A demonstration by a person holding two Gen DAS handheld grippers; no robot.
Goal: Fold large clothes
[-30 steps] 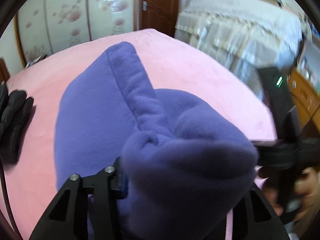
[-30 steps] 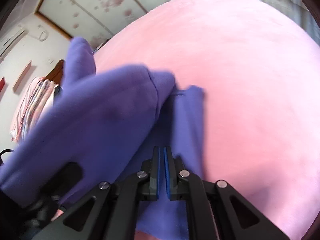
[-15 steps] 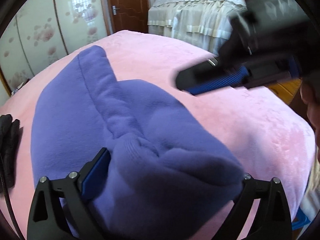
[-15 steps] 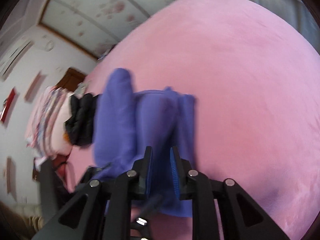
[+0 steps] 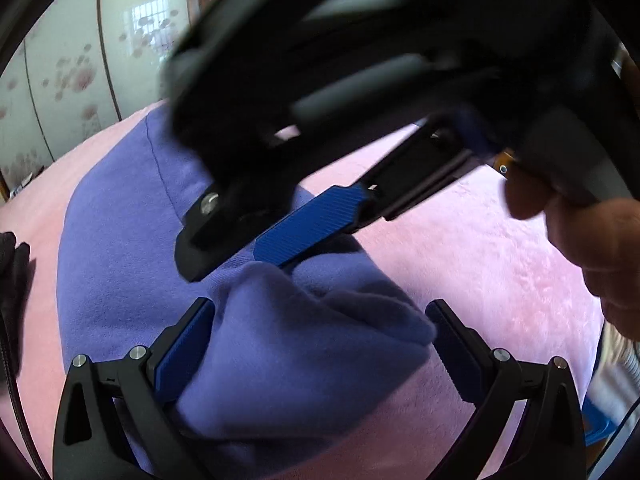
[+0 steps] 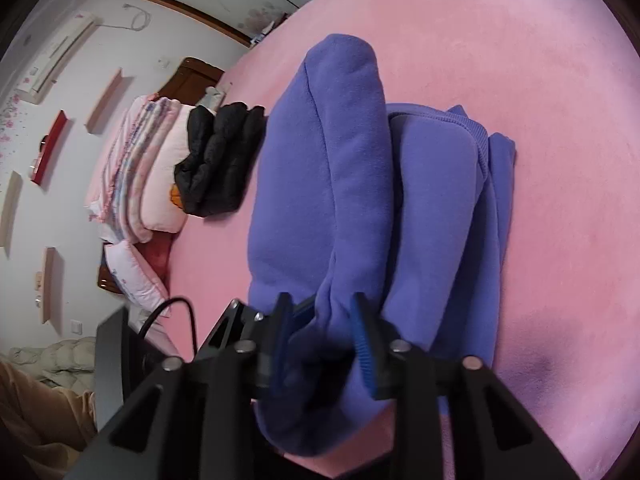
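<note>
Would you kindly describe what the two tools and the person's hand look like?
Left tool: matte black angular frame, silver screws, ribbed blue finger pads. Right tool: the same build, and a thin black cable curves beside it. The bare hand grips its black handle.

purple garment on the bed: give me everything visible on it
The purple garment looks like thick fleece, with stitched seams and a ribbed edge. It lies folded into a long, bulky bundle on the pink bedspread, beside a black garment. The near end bunches between the open fingers of the left hand-held gripper; the right hand-held gripper, also open, straddles a fold.
</note>
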